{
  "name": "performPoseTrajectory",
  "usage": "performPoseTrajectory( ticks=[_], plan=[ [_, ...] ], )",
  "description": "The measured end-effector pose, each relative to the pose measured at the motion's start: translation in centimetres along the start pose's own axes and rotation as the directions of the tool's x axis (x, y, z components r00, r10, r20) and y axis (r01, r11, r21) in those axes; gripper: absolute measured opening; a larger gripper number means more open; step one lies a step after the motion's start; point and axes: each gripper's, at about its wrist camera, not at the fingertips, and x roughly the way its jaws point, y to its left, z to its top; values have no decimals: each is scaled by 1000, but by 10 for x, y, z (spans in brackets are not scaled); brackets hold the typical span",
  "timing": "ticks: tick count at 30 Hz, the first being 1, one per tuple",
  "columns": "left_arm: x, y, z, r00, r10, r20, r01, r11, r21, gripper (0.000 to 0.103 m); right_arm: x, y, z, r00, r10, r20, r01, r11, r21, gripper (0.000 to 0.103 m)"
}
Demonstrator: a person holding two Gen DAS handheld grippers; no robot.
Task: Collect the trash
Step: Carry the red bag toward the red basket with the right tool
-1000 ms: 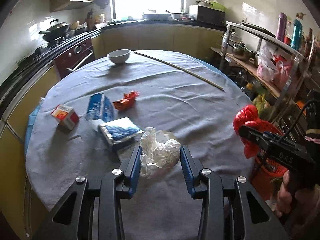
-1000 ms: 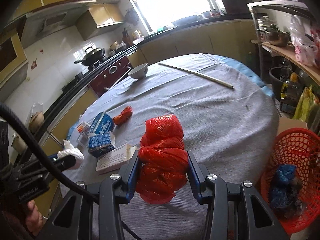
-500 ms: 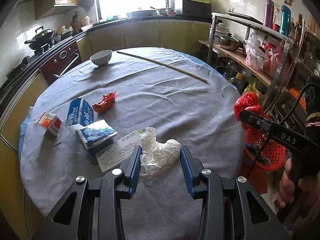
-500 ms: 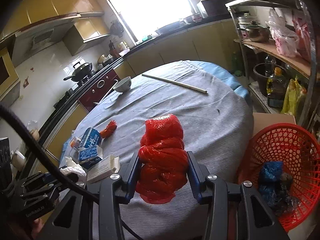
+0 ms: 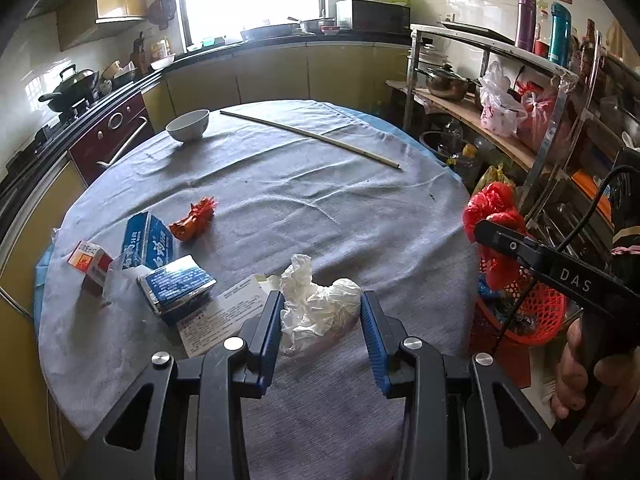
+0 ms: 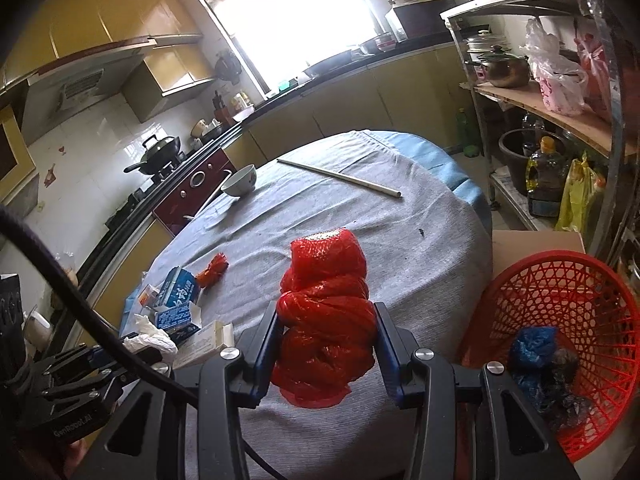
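Observation:
My left gripper is shut on a crumpled white tissue, held above the near part of the grey-clothed round table. My right gripper is shut on a twisted red plastic bag, over the table's right edge. That bag and the right gripper's black body show at the right of the left wrist view, above the red mesh basket. The basket stands on the floor right of the table, with blue and dark trash inside. The tissue also shows at lower left in the right wrist view.
On the table lie blue cartons, a small red-and-white box, a white leaflet, an orange-red wrapper, a white bowl and a long stick. A metal shelf rack with pots and bags stands to the right.
Both grippers have shifted rightward with their loads. The red basket has come further into the right wrist view, and the table's trash has slid left in both views.

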Motion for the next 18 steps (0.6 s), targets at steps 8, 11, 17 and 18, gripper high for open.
performPoseTrajectory(
  ticks=[8,11,17,18],
  plan=[
    [-1,-10,7,1000,-9,12,9,1000,23,41,-5,-5,3,1000,-3,11,3,1000,10,47],
    [-2,-13,9,1000,-15,15,14,999,32,41,-7,-7,4,1000,-3,17,3,1000,14,47],
    [-2,-20,13,1000,-22,17,21,999,47,41,-12,-9,5,1000,-7,25,7,1000,18,47],
    [-2,-22,13,1000,-21,18,20,998,51,41,-13,-10,5,1000,-7,27,7,1000,21,47]
  ],
)
